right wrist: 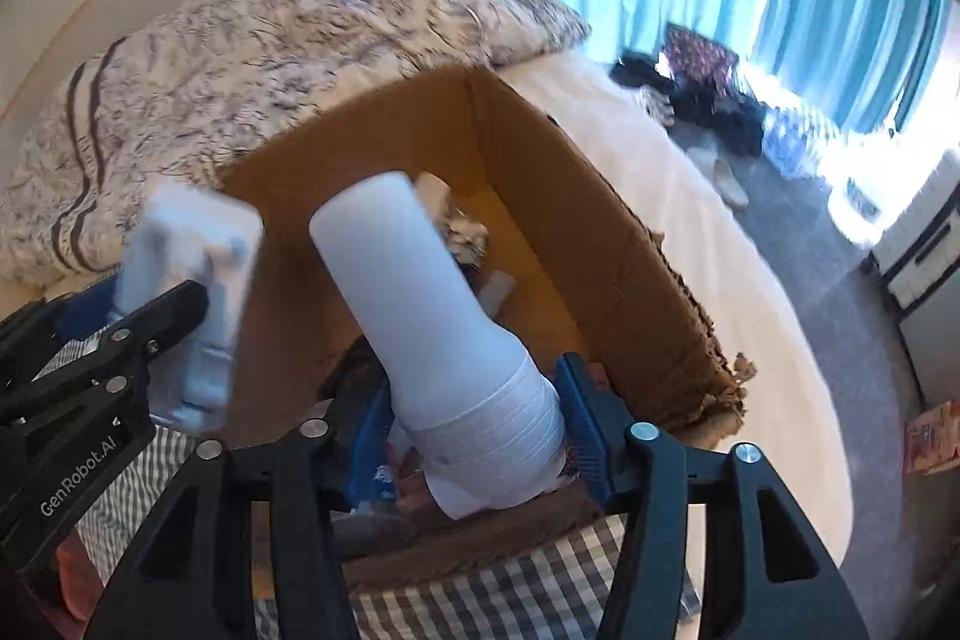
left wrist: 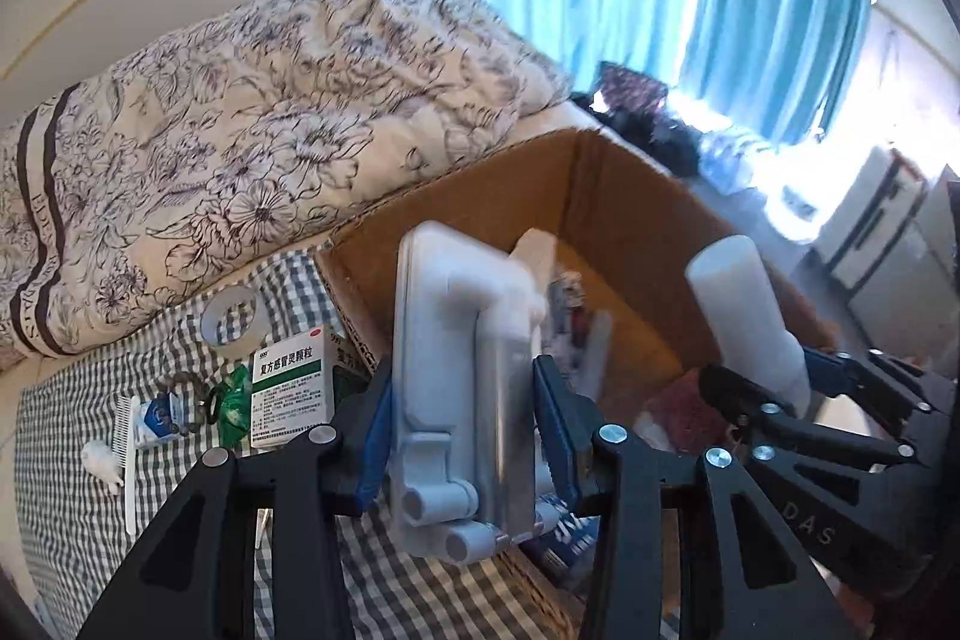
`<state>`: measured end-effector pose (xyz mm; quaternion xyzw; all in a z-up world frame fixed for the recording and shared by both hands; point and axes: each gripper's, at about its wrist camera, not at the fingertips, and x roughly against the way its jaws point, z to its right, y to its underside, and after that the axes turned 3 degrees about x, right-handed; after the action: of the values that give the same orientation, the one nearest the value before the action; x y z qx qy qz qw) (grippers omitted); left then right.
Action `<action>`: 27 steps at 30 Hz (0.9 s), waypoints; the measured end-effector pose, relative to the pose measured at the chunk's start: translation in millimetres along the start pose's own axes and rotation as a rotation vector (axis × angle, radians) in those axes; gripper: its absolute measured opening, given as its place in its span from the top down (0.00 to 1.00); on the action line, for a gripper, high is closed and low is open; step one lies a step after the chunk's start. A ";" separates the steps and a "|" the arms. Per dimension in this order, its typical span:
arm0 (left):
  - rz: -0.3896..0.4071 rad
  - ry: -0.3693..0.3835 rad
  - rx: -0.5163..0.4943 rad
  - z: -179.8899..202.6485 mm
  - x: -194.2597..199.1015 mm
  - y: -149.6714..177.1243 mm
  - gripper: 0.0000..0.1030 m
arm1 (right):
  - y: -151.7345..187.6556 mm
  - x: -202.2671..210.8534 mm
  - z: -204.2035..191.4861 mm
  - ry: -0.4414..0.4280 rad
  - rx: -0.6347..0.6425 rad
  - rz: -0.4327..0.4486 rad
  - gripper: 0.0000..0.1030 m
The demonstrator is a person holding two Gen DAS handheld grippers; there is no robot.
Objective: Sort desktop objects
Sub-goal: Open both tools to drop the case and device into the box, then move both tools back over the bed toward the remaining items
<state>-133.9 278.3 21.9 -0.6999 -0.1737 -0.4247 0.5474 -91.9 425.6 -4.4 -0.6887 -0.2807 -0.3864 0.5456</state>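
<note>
Cardboard box point(left wrist: 600, 220) already holds several items. Left view: the left gripper point(left wrist: 462, 436) clamps a white folding stand point(left wrist: 456, 370) above the box's near edge; a medicine box point(left wrist: 294, 382), tape roll point(left wrist: 231, 319) and comb point(left wrist: 127, 460) remain on the checked cloth point(left wrist: 72, 490).

Right view: the right gripper point(right wrist: 474, 430) grips a white bottle point(right wrist: 432, 316) over the box, unreleased.
</note>
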 end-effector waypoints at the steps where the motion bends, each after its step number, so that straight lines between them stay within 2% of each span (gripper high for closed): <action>1: 0.001 -0.016 -0.003 -0.5 -1.1 -0.1 0.46 | 1.1 -1.3 3.1 -0.007 -0.008 0.002 0.33; 2: 0.005 -0.025 -0.007 -0.7 -0.3 0.5 0.31 | 2.7 -1.8 6.2 -0.008 -0.014 0.007 0.26; 4: 0.026 -0.031 -0.014 -1.1 5.3 1.3 0.23 | 4.5 0.3 9.0 -0.002 -0.019 0.018 0.26; 9: 0.056 -0.043 0.012 -20.1 24.8 2.0 0.23 | 8.7 18.6 3.7 -0.005 -0.018 0.038 0.26; 14: 0.055 -0.090 0.062 -59.9 51.7 12.1 0.21 | 10.8 49.8 -29.5 -0.009 0.034 0.060 0.26; 18: 0.082 -0.168 0.098 -101.9 95.4 25.1 0.18 | 18.7 90.2 -73.6 -0.037 0.092 0.116 0.25; 20: 0.106 -0.186 0.100 -119.4 120.1 36.4 0.04 | 27.4 107.0 -99.3 -0.049 0.128 0.133 0.25; 23: 0.151 -0.225 0.106 -145.0 153.8 58.6 0.04 | 46.6 122.3 -135.3 -0.062 0.182 0.140 0.25; 27: 0.149 -0.262 0.150 -183.2 180.4 93.7 0.03 | 75.2 131.1 -176.5 -0.079 0.246 0.136 0.25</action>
<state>-37.1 39.0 112.8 -0.7174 -0.2225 -0.2737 0.6008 0.3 231.6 84.0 -0.6486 -0.3000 -0.2838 0.6393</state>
